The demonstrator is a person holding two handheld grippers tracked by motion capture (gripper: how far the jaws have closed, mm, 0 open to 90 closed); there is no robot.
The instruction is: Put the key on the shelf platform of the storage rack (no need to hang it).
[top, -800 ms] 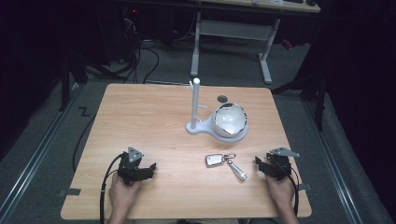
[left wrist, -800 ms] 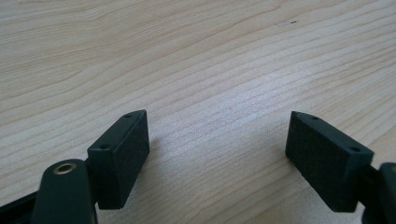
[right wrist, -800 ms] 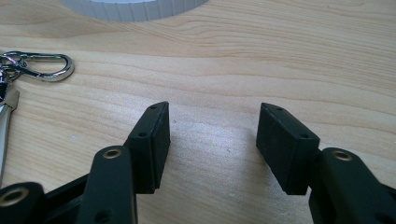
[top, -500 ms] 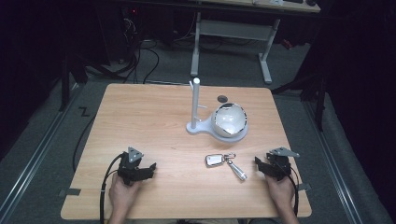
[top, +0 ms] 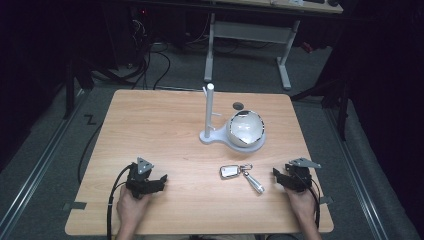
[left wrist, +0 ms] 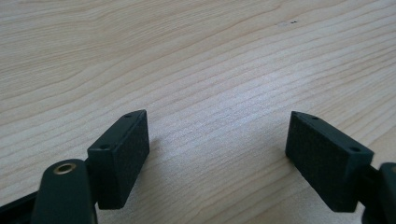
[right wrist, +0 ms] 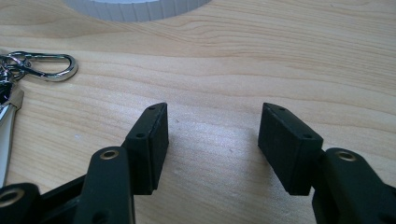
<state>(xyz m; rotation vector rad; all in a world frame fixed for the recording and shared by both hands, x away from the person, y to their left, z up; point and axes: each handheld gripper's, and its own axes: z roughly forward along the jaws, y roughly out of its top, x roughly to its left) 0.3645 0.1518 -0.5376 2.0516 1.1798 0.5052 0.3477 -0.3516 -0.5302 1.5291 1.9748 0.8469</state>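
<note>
At lower left of the high view, the left gripper (top: 159, 181) sits on the wooden table (top: 150, 130), held by a hand (top: 131, 207) coming in from the bottom edge; jaws spread apart, nothing btwn them. In the left gripper view the same gripper (left wrist: 217, 156) shows both black pads wide apart w/ bare wood grain in the gap; lower parts of both jaws cut off by the frame edge. At lower right of the high view, the right gripper (top: 276, 176) rests on the table in the other hand (top: 302, 202), jaws parted, holding nothing. Right gripper view: gripper (right wrist: 212, 144) w/ clear gap over bare wood. A key ring (top: 241, 173) w/ a fob and a silver cylinder lies lower centre of the high view, btwn the two grippers, nearer the right one, touching neither. In the right gripper view its carabiner clip (right wrist: 44, 65) shows at upper left; rest cut off at the left edge. Above it, centre of the high view, a white stand (top: 210, 115) w/ upright post and a shiny round bowl-like thing (top: 245, 127) on its base; what it is, hard to tell. Its ribbed white rim (right wrist: 135, 7) is cropped at top of the right gripper view. A small dark spot (top: 238, 106) on the table behind it: too small to ID.
</note>
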